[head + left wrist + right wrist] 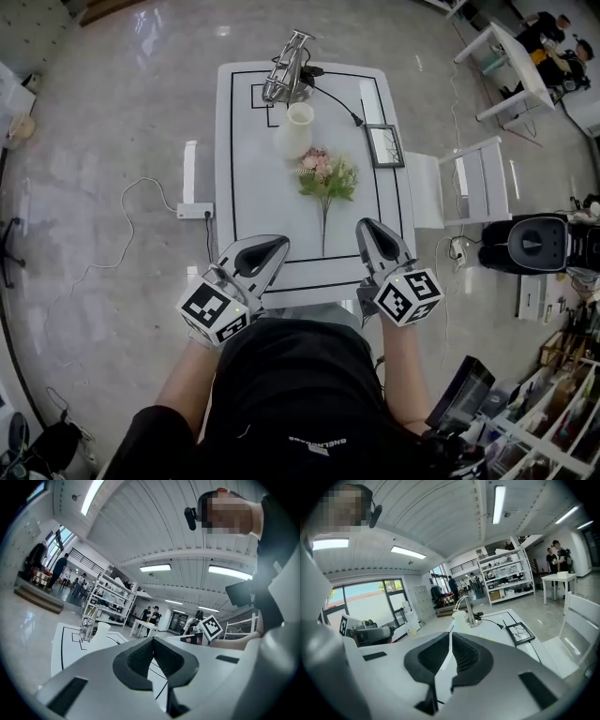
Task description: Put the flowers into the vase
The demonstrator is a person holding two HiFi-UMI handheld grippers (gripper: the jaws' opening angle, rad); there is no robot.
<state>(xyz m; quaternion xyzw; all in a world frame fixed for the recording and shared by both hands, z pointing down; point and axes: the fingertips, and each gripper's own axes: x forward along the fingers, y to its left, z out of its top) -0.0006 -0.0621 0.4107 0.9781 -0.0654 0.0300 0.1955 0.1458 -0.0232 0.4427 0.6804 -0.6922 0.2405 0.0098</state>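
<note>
On the white counter (246,187), inside its black border line, the flowers (326,175) lie flat: pink heads and green leaves toward the vase (294,129), 1 thin dark stem running back toward the person. The vase stands upright just beside the heads; I cannot tell whether they touch. Both claws hover at the near edge, well short of the stem. The left claw (274,246) has its jaws pressed together with nothing between them, and so does the right claw (367,230).

I judge the step in hand to be the reach for the stem. The right claw is nearer to it, so it should spread its jaws first, then come down with 1 jaw on each side of the stem, below the leaves. The stem lies flush on the surface, so the tips need to get very low. A light squeeze should do; the stem looks slender and may bend or roll. The vase is tall with a small mouth and could tip, so the left claw might steady it.

The vase looks smooth, cream-white and rounded. Behind it stands a shiny bent metal stand (286,67) with a black cable (336,101), and a dark-framed picture (383,145) lies at the right.
</note>
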